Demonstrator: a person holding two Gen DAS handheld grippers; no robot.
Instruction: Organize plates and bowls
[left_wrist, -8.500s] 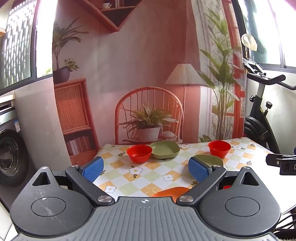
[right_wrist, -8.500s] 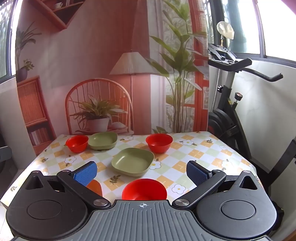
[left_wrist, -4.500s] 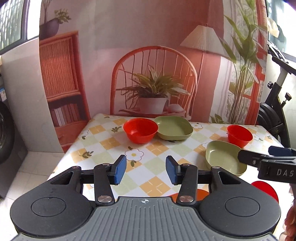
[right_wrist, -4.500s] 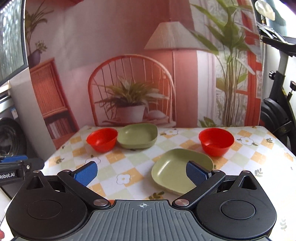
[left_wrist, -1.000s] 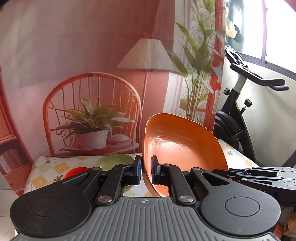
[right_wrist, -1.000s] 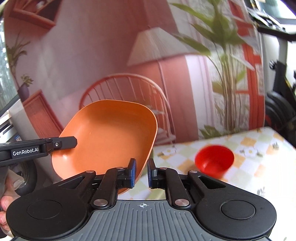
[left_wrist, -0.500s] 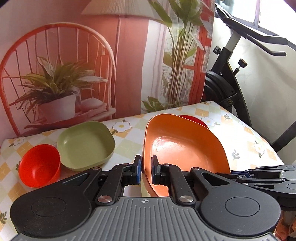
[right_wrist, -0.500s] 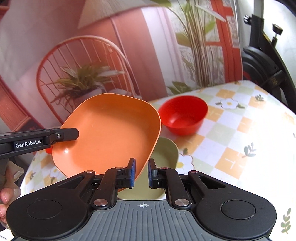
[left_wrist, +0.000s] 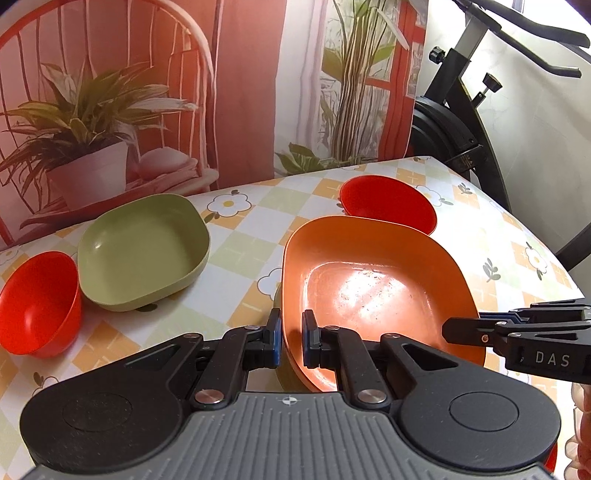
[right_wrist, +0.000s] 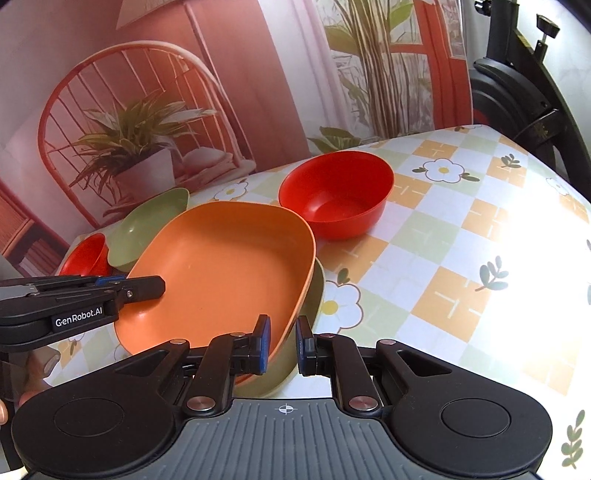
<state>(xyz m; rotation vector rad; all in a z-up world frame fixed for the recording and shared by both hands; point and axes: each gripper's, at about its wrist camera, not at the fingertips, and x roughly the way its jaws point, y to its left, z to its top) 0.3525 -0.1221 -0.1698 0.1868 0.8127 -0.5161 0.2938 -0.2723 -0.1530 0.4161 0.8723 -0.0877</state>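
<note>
An orange plate (left_wrist: 376, 291) is pinched at opposite rims by both grippers. My left gripper (left_wrist: 291, 341) is shut on its near-left rim, and my right gripper (right_wrist: 282, 345) is shut on the other rim. The plate sits low in a green plate (right_wrist: 314, 299), of which only an edge shows; I cannot tell if they touch. In the right wrist view the left gripper (right_wrist: 147, 286) clamps the orange plate (right_wrist: 221, 273). The right gripper (left_wrist: 480, 326) enters the left wrist view from the right.
A second green plate (left_wrist: 144, 247) and a red bowl (left_wrist: 37, 302) sit at the table's left. Another red bowl (right_wrist: 336, 199) stands just behind the orange plate. A printed backdrop closes the far edge. An exercise bike (left_wrist: 461, 110) stands right of the flowered tablecloth (right_wrist: 461, 258).
Both grippers have carried the orange plate down from mid-air to just over the green plate on the table. The plate now lies nearly flat.
</note>
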